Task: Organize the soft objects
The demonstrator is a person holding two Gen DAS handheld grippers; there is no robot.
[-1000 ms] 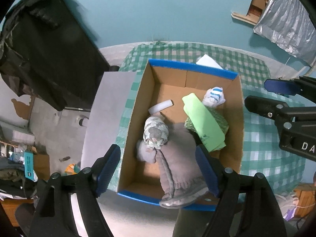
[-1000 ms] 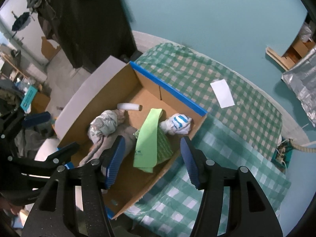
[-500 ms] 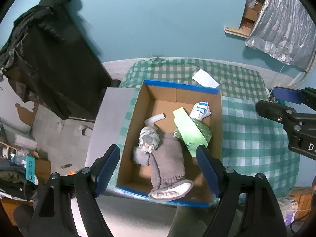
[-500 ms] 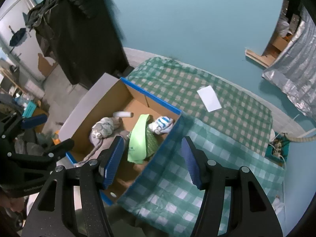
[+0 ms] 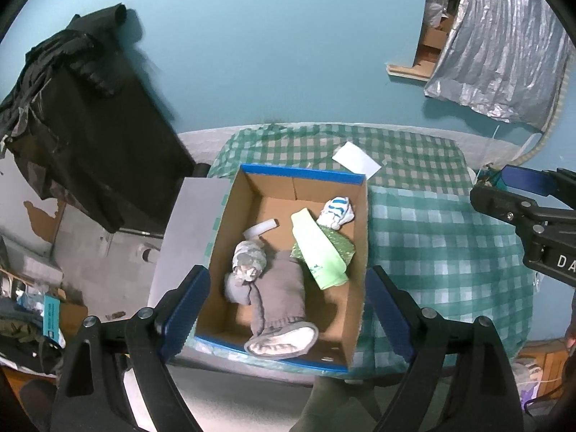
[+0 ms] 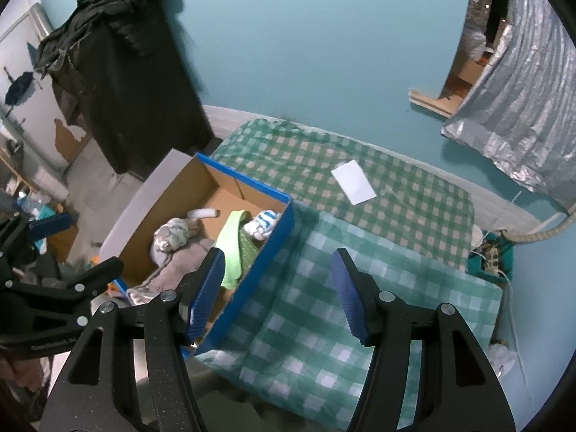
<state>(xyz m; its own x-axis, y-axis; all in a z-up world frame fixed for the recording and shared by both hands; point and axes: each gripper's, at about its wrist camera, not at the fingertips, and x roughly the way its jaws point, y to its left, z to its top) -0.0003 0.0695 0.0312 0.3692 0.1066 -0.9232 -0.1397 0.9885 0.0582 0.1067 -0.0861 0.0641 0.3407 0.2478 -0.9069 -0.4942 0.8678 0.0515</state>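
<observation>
Two hand-held grippers above a cardboard box (image 5: 248, 212) with blue-taped rims, which stands at the left side of a table under a green checked cloth (image 5: 432, 237). The left gripper (image 5: 288, 306) points steeply down over the box; its jaws have just been opening and now stand spread wide, the blue pads (image 5: 187, 306) framing the near end of the box with nothing pinched between them and nothing touched. The right gripper (image 6: 277, 291) hangs over the right wall of the box and the cloth beside it; its jaws stand partly apart and empty, the left pad in front of the box edge, the right pad over bare cloth, neither in contact with anything. All soft objects lie inside the box: a grey garment (image 5: 284, 295) along the near half, its pale lined end (image 5: 280, 342) draped over the near rim; a patterned grey bundle (image 5: 248, 261) touching its far end; a light green cloth (image 5: 316, 252) lying on a darker green dotted one (image 5: 342, 244); a white and blue striped bundle (image 5: 336, 212) in the far right corner; and a small white roll (image 5: 261, 228) on the box floor. A white card (image 5: 356, 158) lies on the cloth beyond the box.
</observation>
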